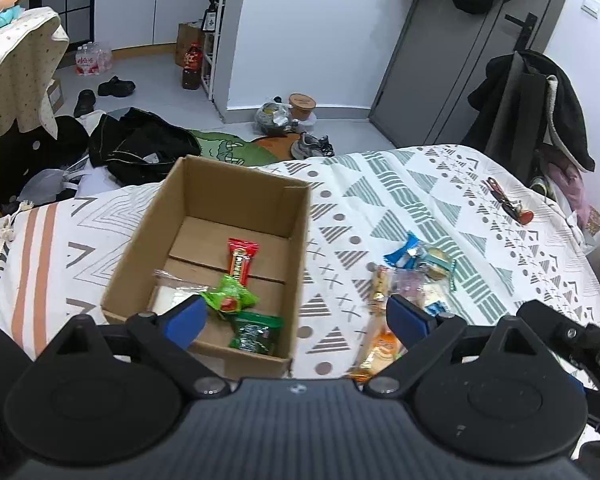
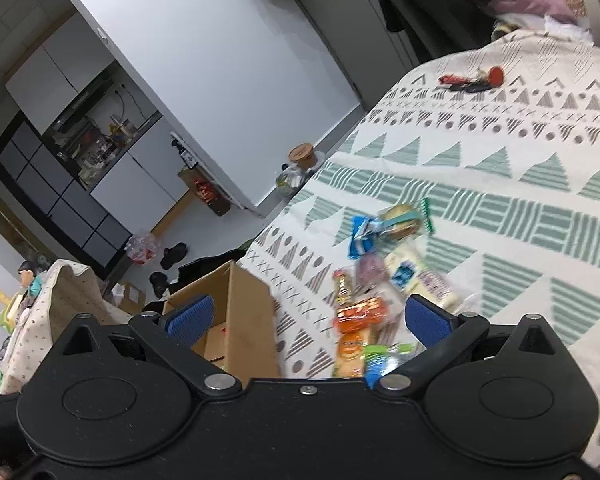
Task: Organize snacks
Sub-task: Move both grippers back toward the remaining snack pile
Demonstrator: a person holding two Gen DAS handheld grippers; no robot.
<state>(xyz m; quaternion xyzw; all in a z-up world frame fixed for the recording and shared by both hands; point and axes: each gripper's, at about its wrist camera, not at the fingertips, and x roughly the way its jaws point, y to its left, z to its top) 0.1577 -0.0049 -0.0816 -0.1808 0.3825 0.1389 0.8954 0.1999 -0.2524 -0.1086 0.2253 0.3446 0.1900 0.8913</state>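
Note:
An open cardboard box (image 1: 236, 200) stands on the patterned bedspread (image 1: 440, 184). Inside lie a red bar (image 1: 241, 261), a bright green packet (image 1: 230, 299), a dark green packet (image 1: 255, 333) and a clear bag (image 1: 172, 294). A pile of loose snacks (image 1: 412, 276) lies to the box's right, with an orange packet (image 1: 380, 350) nearest me. My left gripper (image 1: 296, 320) is open, straddling the box's near right corner. In the right wrist view the same box (image 2: 240, 312) sits at left and the snack pile (image 2: 384, 268) lies ahead. My right gripper (image 2: 308, 320) is open above the orange packets (image 2: 356, 320).
A red and black object (image 1: 510, 204) lies far right on the bed. Beyond the bed's edge, dark clothes (image 1: 140, 148), shoes (image 1: 312, 146) and bottles (image 1: 191, 66) clutter the floor. A chair hung with a black coat (image 1: 532, 120) stands at the right.

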